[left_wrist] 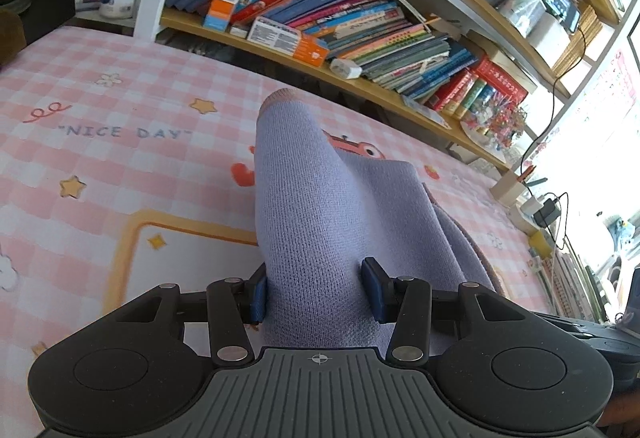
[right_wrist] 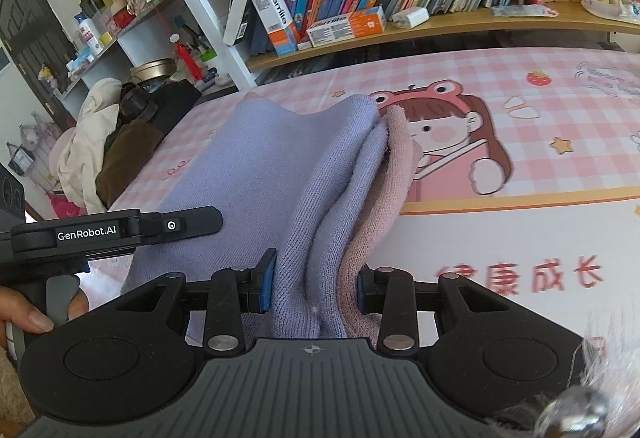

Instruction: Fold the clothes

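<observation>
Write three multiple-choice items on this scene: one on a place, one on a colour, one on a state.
1. Where does the lavender knit garment lie?
A. on the pink checked cartoon mat
B. on the book shelf
C. on the floor

2. What colour is the garment's trim?
A. green
B. dusty pink
C. black

3. How is the right tool set?
A. open and clear of cloth
B. shut on the garment
C. out of view

Answers: 1 A, the mat shows around the cloth; 2 B, a pink edge lies beside the lavender; 3 B, cloth fills the gap between its blue pads.
</observation>
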